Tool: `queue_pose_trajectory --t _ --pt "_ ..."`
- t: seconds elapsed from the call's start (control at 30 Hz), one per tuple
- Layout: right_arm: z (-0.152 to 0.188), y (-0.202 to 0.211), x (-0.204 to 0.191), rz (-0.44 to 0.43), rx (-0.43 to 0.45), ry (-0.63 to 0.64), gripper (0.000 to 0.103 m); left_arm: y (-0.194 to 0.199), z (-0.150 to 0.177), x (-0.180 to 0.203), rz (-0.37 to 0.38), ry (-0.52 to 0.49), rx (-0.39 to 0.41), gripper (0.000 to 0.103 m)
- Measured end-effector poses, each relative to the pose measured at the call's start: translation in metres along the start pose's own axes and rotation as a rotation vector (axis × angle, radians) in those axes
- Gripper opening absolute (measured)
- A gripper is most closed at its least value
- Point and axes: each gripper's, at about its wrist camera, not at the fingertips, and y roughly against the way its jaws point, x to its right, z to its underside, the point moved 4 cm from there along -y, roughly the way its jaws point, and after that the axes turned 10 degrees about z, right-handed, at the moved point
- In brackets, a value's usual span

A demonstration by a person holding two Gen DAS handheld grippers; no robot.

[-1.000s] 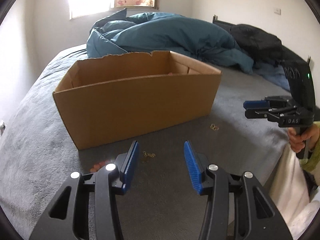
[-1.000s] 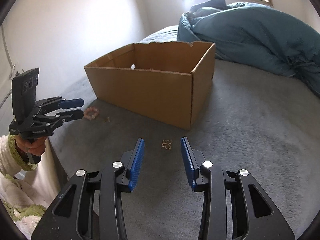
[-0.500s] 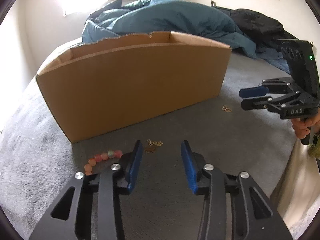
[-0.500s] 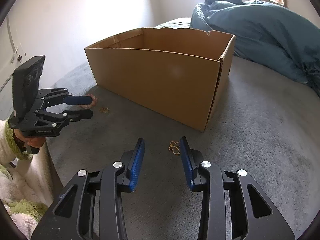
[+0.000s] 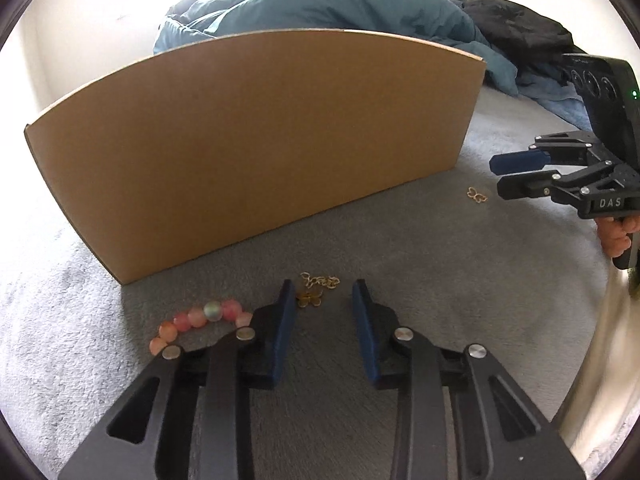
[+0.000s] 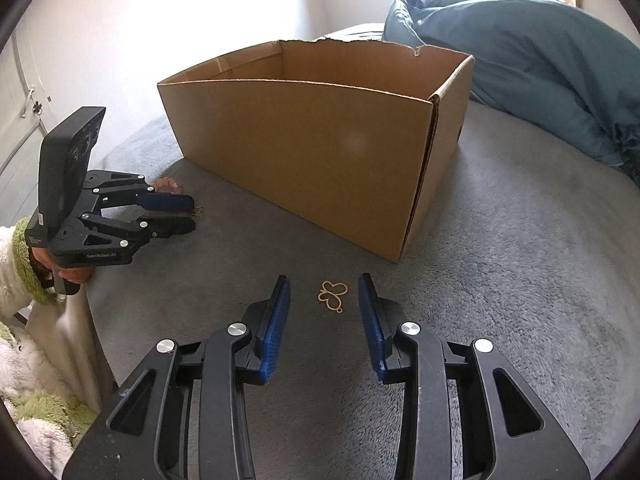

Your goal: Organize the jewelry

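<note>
A gold butterfly pendant on a thin chain point(image 5: 314, 292) lies on the grey bed cover just ahead of my left gripper point(image 5: 322, 292), whose jaws are closing around it without pressing on it. A pink bead bracelet point(image 5: 196, 320) curls to the left of those fingers. A gold butterfly-outline piece point(image 6: 333, 295) lies between the tips of my right gripper point(image 6: 323, 289), which stands open and apart from it. An open cardboard box point(image 6: 320, 136) stands behind both; its inside is hidden in the left wrist view.
A teal duvet point(image 6: 540, 52) is heaped behind the box, dark clothes point(image 5: 520, 28) at the far right. The bed's near edge point(image 6: 90, 300) runs beside the person's hand in a fluffy sleeve point(image 6: 20, 264). Grey bed cover point(image 6: 520, 260) lies right of the box.
Both grippers have sunk toward the bed cover and drawn closer to the box. The left jaws have narrowed around the gold pendant; the right jaws now flank the butterfly outline.
</note>
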Motion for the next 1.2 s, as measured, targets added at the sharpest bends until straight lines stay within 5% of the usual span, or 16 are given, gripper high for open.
queue_pose_trajectory --t 0.33,1.2 --pt "-0.002 -0.003 -0.001 -0.005 -0.003 -0.004 0.033 -0.001 0.001 -0.011 0.006 0.046 0.005 0.014" --pt "-0.002 -0.007 0.002 -0.004 -0.014 -0.009 0.033 0.001 0.004 -0.010 -0.026 -0.020 -0.011 0.015"
